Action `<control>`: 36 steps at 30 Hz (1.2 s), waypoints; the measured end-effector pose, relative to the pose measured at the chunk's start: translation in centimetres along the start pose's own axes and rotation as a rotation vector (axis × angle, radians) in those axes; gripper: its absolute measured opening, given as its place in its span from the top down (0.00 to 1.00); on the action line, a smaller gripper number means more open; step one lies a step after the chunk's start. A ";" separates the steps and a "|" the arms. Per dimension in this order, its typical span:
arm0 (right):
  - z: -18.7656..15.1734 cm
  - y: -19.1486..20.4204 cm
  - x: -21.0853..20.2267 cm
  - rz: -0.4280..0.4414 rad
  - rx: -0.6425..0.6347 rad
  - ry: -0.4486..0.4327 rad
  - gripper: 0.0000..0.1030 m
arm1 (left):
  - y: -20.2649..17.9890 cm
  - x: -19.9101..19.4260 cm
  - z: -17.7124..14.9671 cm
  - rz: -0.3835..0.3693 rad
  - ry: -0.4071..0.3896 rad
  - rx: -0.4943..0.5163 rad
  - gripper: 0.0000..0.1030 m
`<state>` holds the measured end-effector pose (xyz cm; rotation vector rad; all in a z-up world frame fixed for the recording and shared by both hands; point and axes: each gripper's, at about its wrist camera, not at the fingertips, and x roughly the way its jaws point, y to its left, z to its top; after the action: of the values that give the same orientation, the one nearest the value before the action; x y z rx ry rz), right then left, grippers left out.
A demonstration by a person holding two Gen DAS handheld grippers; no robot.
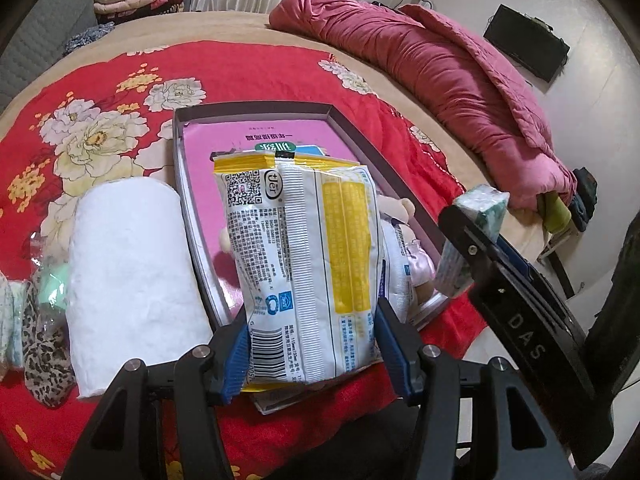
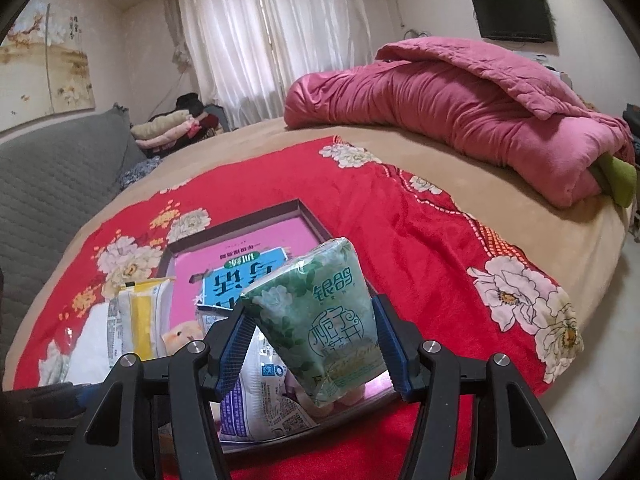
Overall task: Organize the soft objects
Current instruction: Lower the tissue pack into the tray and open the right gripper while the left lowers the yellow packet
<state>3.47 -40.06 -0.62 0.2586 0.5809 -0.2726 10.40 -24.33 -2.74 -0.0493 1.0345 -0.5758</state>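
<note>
left gripper tilting steeply down, pinching yellow-white packet over box | right gripper angling down, pinching green tissue pack above box

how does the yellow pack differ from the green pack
The yellow pack is white with yellow bands and a barcode; the green pack has a leafy floral print. The yellow pack is in the left gripper, the green in the right gripper. Both are soft packets held above the box.
</note>
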 end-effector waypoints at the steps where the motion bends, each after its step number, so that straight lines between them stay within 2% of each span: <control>1: -0.1 0.0 0.3 -0.001 -0.001 0.009 0.41 | -0.1 0.0 0.0 0.002 -0.002 0.002 0.45; 8: -0.4 -1.0 2.7 -0.004 0.042 0.101 0.40 | -0.3 0.1 -0.1 0.018 0.003 0.017 0.44; 11: -0.5 -1.5 3.1 -0.009 0.063 0.118 0.32 | -0.4 0.3 0.0 0.033 0.013 0.022 0.44; 15: -0.7 -2.0 3.3 -0.012 0.083 0.129 0.31 | -0.9 0.7 0.1 0.062 0.037 0.032 0.44; 19: -0.7 -2.2 2.9 -0.014 0.096 0.110 0.26 | -1.0 0.9 0.3 0.060 0.057 0.033 0.44; 28: -0.5 -2.5 1.9 -0.022 0.109 0.066 0.25 | -1.8 1.9 0.5 0.113 0.109 0.056 0.42; 36: -0.4 -2.4 1.6 -0.022 0.102 0.054 0.25 | -1.7 1.9 0.5 0.115 0.105 0.059 0.41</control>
<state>3.82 -42.48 -2.26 0.3591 0.6240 -0.3182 10.80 -26.83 -3.49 0.0924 1.1136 -0.5077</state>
